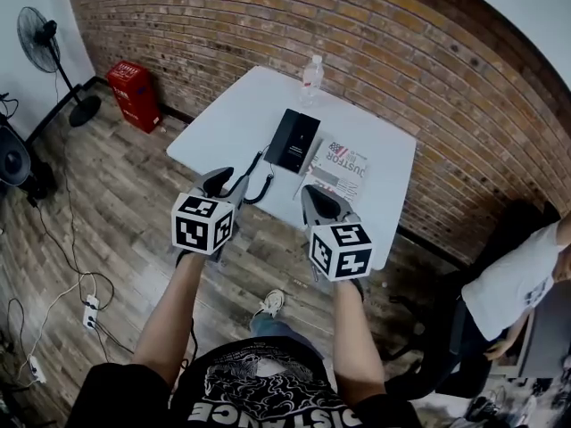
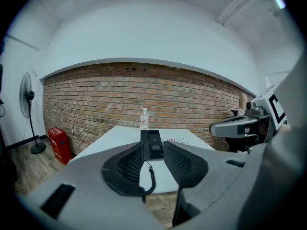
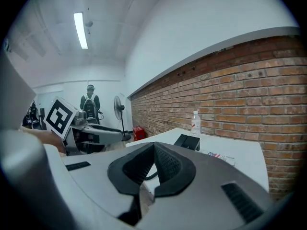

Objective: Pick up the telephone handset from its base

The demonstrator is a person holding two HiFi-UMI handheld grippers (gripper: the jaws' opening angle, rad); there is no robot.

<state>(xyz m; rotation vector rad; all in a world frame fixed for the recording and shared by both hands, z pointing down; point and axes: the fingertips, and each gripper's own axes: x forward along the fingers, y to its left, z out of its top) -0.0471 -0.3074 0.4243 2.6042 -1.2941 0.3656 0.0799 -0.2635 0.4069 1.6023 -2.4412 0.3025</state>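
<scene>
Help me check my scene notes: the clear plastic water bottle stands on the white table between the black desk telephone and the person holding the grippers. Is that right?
No. The clear plastic water bottle stands on the white table beyond the black desk telephone, on the side of the brick wall, not between it and the person. The head view shows it.

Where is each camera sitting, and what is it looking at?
Head view: on the person's head, looking steeply down at the table and telephone; both forearms, left tongs and right tongs show.
Left gripper view: rides the left tongs, looking between their open jaws at the telephone; the right tongs show at right.
Right gripper view: rides the right tongs, looking past their shut jaws along the table; the left tongs show at left.
Shared: all three see the telephone and bottle.
</scene>
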